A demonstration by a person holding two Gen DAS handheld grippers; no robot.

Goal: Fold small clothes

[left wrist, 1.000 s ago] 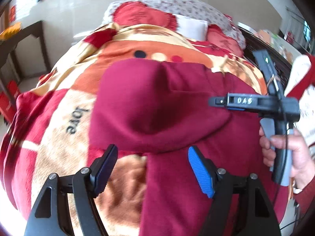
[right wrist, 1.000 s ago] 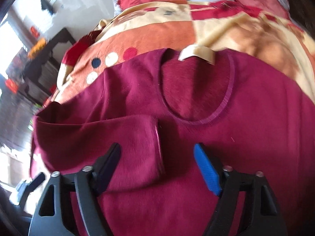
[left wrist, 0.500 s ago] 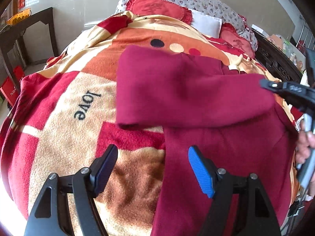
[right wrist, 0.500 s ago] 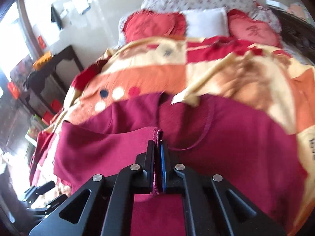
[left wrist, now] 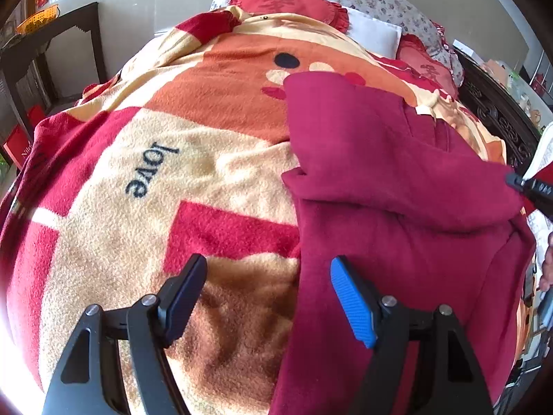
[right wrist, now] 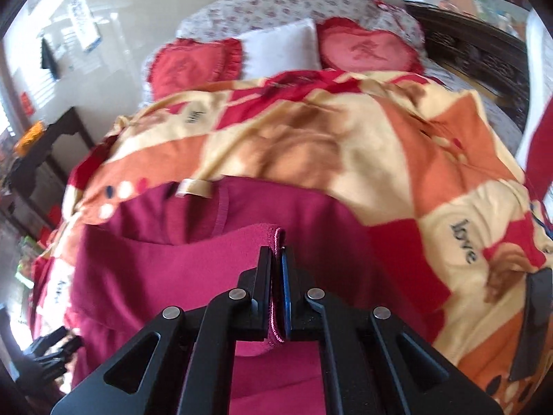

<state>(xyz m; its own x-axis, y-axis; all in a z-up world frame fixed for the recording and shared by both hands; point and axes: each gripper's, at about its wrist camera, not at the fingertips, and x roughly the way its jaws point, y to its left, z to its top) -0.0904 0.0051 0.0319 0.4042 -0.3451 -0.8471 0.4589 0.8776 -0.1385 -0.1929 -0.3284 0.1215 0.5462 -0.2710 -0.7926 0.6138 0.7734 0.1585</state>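
The right gripper [right wrist: 278, 276] is clamped on the cuff [right wrist: 274, 238] of one maroon sweater [left wrist: 397, 207], its sleeve drawn across the body. The left gripper [left wrist: 268, 297] hangs wide open, empty, over the sweater's near left edge. The sweater lies on one patterned blanket [left wrist: 155, 173] on the bed; two red heart cushions [right wrist: 193, 65] and one white pillow [right wrist: 280, 48] sit far behind.

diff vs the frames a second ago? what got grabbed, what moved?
The right gripper went from open jaws over the sleeve cuff to shut on it, then drew the sleeve across the maroon sweater toward its far side, over the neckline. The left gripper stayed open and empty over the sweater's edge. Sweater body and blanket lie as before.
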